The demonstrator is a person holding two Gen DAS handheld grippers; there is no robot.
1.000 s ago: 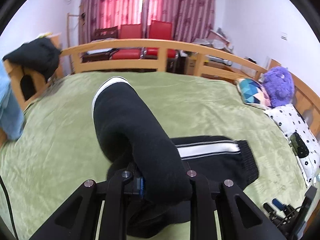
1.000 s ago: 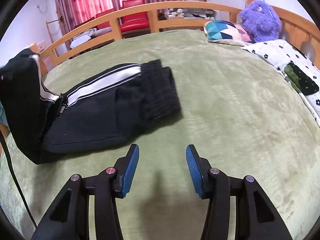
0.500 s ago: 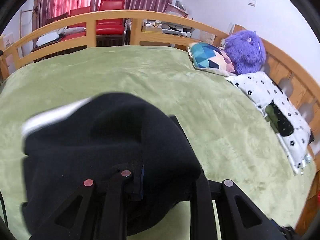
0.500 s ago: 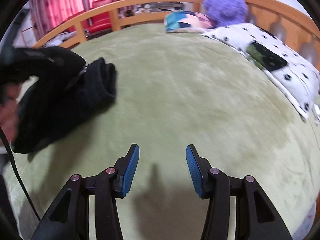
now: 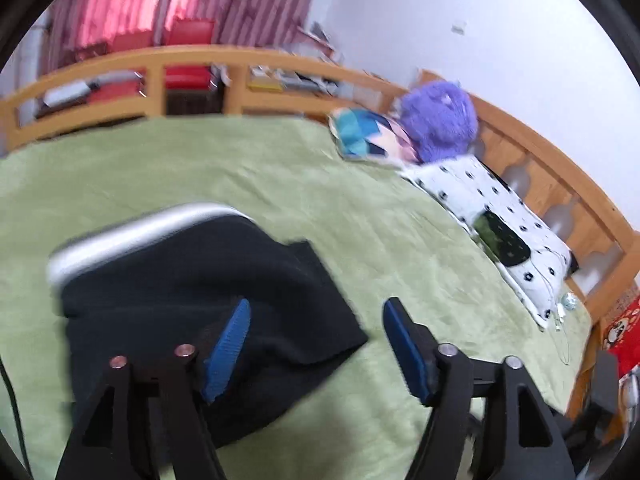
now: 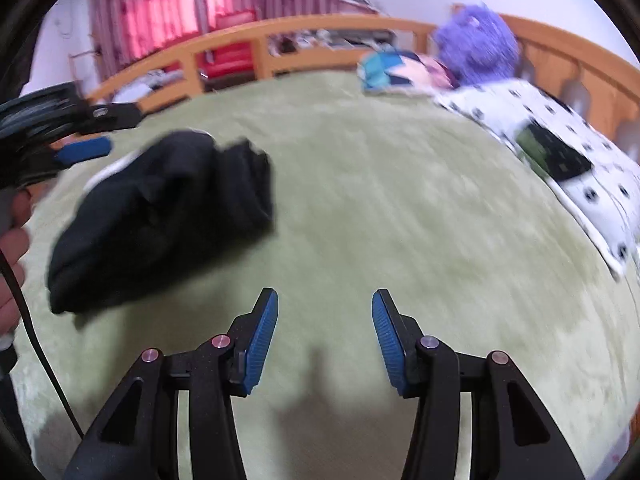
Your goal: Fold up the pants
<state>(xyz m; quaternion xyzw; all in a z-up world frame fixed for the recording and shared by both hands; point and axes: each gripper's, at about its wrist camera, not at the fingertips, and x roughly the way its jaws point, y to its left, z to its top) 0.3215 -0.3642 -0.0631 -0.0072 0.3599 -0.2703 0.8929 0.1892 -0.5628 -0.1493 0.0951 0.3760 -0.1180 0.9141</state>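
Released since a second ago: the black pants [image 5: 208,300], then pinched and lifted in the jaws of the left gripper [image 5: 316,334], are now laid down in a folded heap on the bed.

Left gripper: jaws opening, blue pads standing apart; the left pad is seen over the black cloth without pressing it, the right pad over bare blanket. Nothing is clamped.

Right gripper [image 6: 325,330]: jaws half apart, nothing between them, held over bare blanket, well apart from the heap.

Pants: black, a white stripe [image 5: 136,232] along the far folded edge, ribbed cuff end toward the pillows; lying on the left part of the green blanket [image 5: 400,240]. In the right wrist view the heap [image 6: 168,216] is blurred.

Hand [image 6: 12,264]: seen at the left edge of the right wrist view, on the left gripper's handle.

Surroundings: wooden bed rail [image 5: 192,60]; patterned cushion [image 5: 368,138]; purple plush toy [image 5: 440,120]; spotted white pillow [image 5: 500,220]; red chairs [image 5: 188,56] and pink curtains [image 5: 248,4] behind the rail.
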